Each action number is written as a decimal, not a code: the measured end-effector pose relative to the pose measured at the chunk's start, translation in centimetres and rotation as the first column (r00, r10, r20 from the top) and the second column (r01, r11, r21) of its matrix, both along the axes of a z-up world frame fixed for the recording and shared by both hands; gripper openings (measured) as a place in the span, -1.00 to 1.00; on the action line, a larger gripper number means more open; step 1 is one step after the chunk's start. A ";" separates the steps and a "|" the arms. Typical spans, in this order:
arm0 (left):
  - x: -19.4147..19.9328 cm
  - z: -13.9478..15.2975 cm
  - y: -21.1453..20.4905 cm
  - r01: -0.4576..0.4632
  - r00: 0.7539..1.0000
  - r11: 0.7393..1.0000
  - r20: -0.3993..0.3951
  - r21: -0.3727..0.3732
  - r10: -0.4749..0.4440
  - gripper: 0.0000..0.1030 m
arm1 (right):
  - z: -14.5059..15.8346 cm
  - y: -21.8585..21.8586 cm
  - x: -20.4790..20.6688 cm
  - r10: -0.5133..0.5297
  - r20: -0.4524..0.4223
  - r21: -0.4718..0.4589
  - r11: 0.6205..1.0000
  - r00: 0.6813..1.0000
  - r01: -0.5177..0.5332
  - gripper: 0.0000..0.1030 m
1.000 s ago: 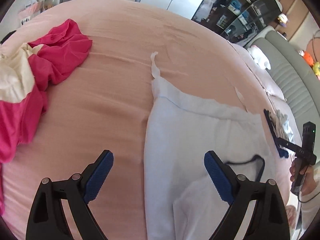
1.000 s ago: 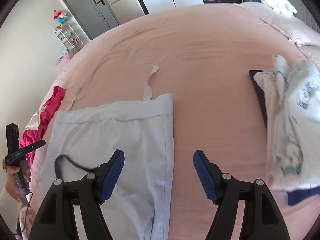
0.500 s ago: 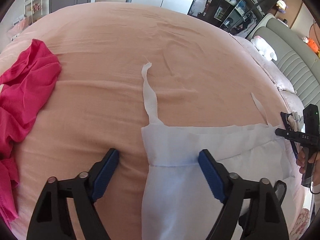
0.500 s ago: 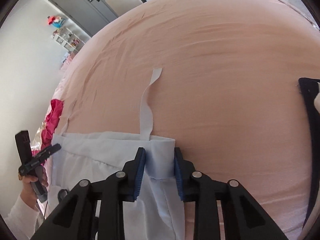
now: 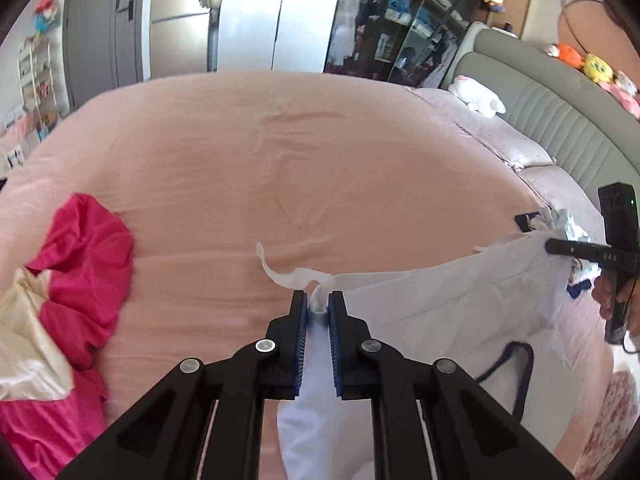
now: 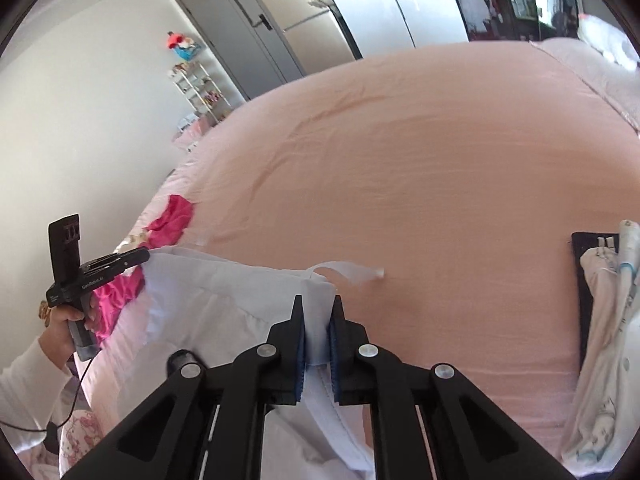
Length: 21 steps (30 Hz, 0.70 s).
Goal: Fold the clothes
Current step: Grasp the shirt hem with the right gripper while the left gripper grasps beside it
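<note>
Left wrist view: I log the left gripper (image 5: 319, 307) closing on one waistband corner of the pale blue garment (image 5: 440, 312), right gripper (image 6: 318, 316) pinching the other, cloth lifted above the pink bed (image 5: 320, 152); keep both corners level and taut.

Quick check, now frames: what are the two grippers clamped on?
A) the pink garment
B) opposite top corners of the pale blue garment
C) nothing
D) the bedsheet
B: the left gripper and the right gripper each pinch a top corner of the pale blue garment, with its top edge hanging between them above the bed.
</note>
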<state>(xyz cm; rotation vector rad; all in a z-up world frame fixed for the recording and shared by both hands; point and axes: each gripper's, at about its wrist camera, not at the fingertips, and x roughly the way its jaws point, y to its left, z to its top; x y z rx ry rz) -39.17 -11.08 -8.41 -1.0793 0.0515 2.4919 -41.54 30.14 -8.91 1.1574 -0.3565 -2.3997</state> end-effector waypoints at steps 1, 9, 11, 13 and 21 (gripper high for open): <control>1.7 0.9 -0.4 0.014 1.000 1.000 -0.022 -0.004 -0.014 -0.82 | 0.7 0.1 1.7 0.011 -0.020 -0.002 1.000 1.000 -0.011 -0.86; 4.8 -1.5 -2.3 -0.015 0.995 0.999 0.096 0.047 0.011 -0.79 | -1.7 -0.1 10.6 0.052 0.032 0.069 0.996 0.998 -0.054 -0.86; 2.0 -3.2 -3.0 -0.083 0.979 0.987 0.199 0.136 0.055 -0.52 | -3.4 0.4 9.7 0.007 0.074 0.051 0.999 0.997 -0.011 -0.86; -0.8 -4.8 -2.5 -0.106 0.963 0.983 0.262 0.150 0.063 0.07 | -4.0 0.8 8.4 -0.041 0.082 0.006 0.999 0.996 0.040 -0.86; -6.0 -8.8 5.7 0.161 0.933 0.987 0.329 -0.030 -0.142 -0.09 | -3.1 0.5 5.3 -0.015 0.071 -0.036 0.999 0.997 0.017 -0.86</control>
